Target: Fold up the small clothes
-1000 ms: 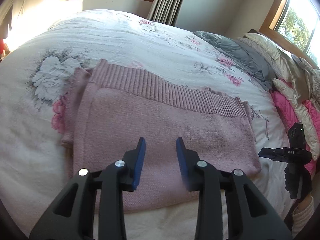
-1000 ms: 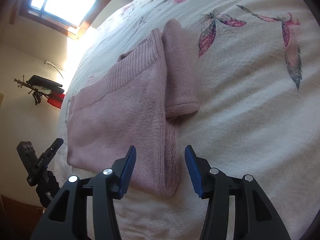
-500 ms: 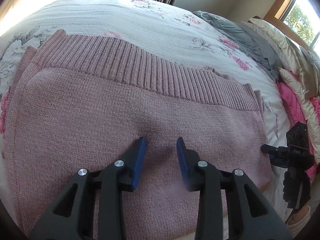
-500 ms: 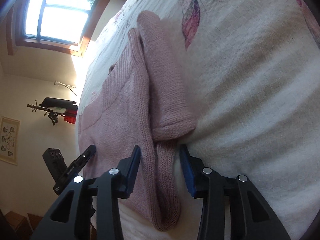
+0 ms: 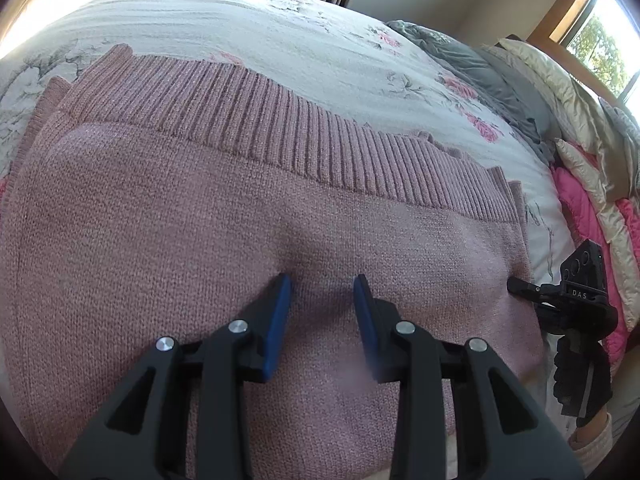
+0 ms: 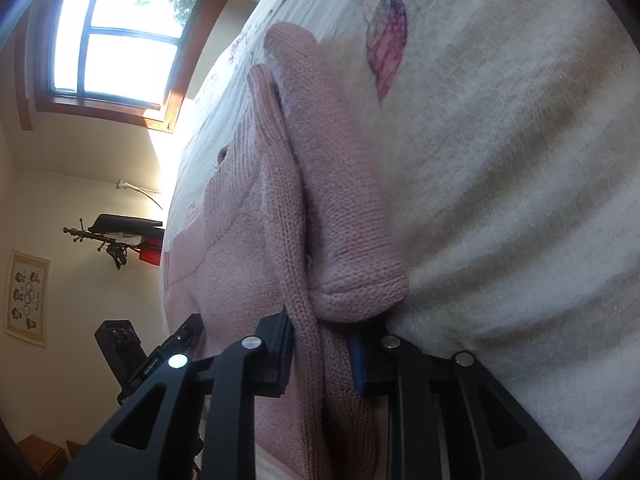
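A pink knit sweater lies folded on the bed, its ribbed hem along the far side. My left gripper is open, its blue pads resting down on the middle of the sweater with only flat knit between them. In the right wrist view the sweater shows edge-on, with a folded sleeve lying beside it. My right gripper straddles the thick folded side edge, and the knit fills the narrow gap between its pads. The right gripper also shows in the left wrist view at the sweater's right edge.
The white floral bedspread surrounds the sweater. Grey, cream and pink bedding is piled at the right. In the right wrist view there is a window, a wall picture and bare bedspread to the right.
Both grippers have come down close to the sweater. The left one now rests on its middle. The right one has slid onto the folded side edge and its fingers have narrowed onto it.
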